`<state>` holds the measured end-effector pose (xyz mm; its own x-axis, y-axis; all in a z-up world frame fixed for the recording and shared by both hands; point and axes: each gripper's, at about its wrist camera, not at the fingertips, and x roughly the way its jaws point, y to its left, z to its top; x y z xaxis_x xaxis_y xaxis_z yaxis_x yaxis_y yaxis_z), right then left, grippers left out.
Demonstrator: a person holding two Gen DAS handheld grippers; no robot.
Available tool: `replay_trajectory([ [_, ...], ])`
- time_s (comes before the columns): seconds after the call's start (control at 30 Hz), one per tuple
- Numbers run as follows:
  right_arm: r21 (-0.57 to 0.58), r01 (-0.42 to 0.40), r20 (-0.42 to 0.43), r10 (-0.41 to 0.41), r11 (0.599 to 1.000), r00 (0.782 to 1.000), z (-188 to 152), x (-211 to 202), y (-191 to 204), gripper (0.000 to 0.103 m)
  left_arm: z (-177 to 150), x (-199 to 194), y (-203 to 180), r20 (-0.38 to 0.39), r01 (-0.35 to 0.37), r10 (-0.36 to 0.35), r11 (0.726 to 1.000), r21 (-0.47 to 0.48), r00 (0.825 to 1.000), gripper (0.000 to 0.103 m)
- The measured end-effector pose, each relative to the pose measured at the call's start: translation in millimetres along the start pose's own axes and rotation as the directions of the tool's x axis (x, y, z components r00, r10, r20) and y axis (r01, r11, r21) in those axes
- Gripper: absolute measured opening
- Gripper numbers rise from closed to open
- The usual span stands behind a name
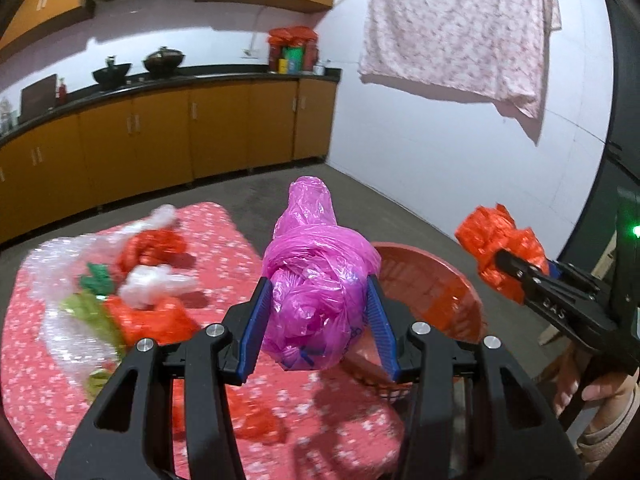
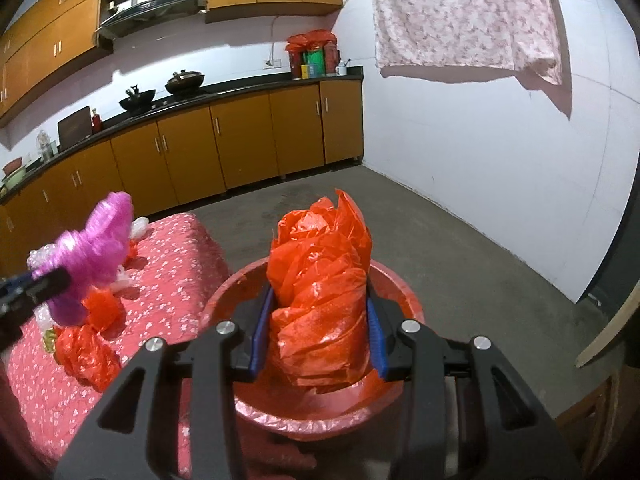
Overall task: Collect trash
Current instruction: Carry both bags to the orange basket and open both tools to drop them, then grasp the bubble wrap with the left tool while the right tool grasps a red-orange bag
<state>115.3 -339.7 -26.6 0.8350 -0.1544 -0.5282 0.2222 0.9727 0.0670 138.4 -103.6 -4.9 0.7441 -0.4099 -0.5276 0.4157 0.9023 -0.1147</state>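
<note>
The left gripper (image 1: 319, 312) is clamped on a knotted pink bag (image 1: 316, 280), its blue pads (image 1: 256, 320) pressed into the bag's crumpled middle, with the twisted neck sticking out ahead past the fingertips; the bag hangs in the air above the near edge of the table (image 1: 280, 420), beside the rim of the red basin (image 1: 440, 276). The right gripper (image 2: 319, 332) is closed the same way on a crumpled red bag (image 2: 320, 300), held directly over the basin (image 2: 248, 404), so that one looks ready to drop. Both bags are thin film, by the look of them very light and soft, squashing between the fingers and likely a bit slippery, so a grip across the bulky wadded middle, as both tools have now, seems safer than pinching a loose flap, which could slide out or tear. Nothing here is fragile. Further along the flowered red tablecloth lies the trash not yet collected: more red bags (image 1: 154, 320), a green scrap (image 1: 96, 276), white bags (image 1: 156, 278) and a sheet of bubble wrap (image 1: 52, 256), blurred in the left view. Beyond stand the kitchen cabinets (image 2: 180, 148) and a cloth (image 2: 464, 16) hanging on the wall
</note>
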Motion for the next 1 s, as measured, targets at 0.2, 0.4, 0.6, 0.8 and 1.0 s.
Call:
replay_trajectory([
  [0.2, 0.019, 0.000, -0.004, 0.000, 1.000, 1.000, 3.5, 17.2, -10.0, 0.040, 0.6, 25.7, -14.2, -0.035, 0.045, -0.045, 0.999, 0.000, 0.998, 0.048],
  [0.4, 0.043, -0.002, -0.005, 0.002, 0.999, 1.000, 9.3, 32.8, -20.1, 0.040, -1.8, 52.0, -30.1, -0.069, 0.077, -0.076, 0.997, 0.012, 0.995, 0.048],
  [0.6, 0.068, -0.012, -0.005, 0.012, 0.998, 1.000, 14.6, 46.9, -29.3, 0.047, -1.1, 71.1, -42.6, -0.090, 0.097, -0.095, 0.995, 0.025, 0.991, 0.051],
  [0.8, 0.104, -0.044, 0.019, 0.042, 0.994, 0.999, 18.5, 48.5, -39.2, 0.059, -4.8, 82.9, -45.2, -0.113, 0.107, -0.103, 0.994, 0.025, 0.988, 0.059],
  [1.0, 0.114, -0.016, 0.012, 0.015, 0.993, 1.000, 11.1, 46.6, -48.2, 0.068, -9.6, 79.1, -30.7, -0.124, 0.066, -0.067, 0.998, -0.017, 0.990, 0.062],
])
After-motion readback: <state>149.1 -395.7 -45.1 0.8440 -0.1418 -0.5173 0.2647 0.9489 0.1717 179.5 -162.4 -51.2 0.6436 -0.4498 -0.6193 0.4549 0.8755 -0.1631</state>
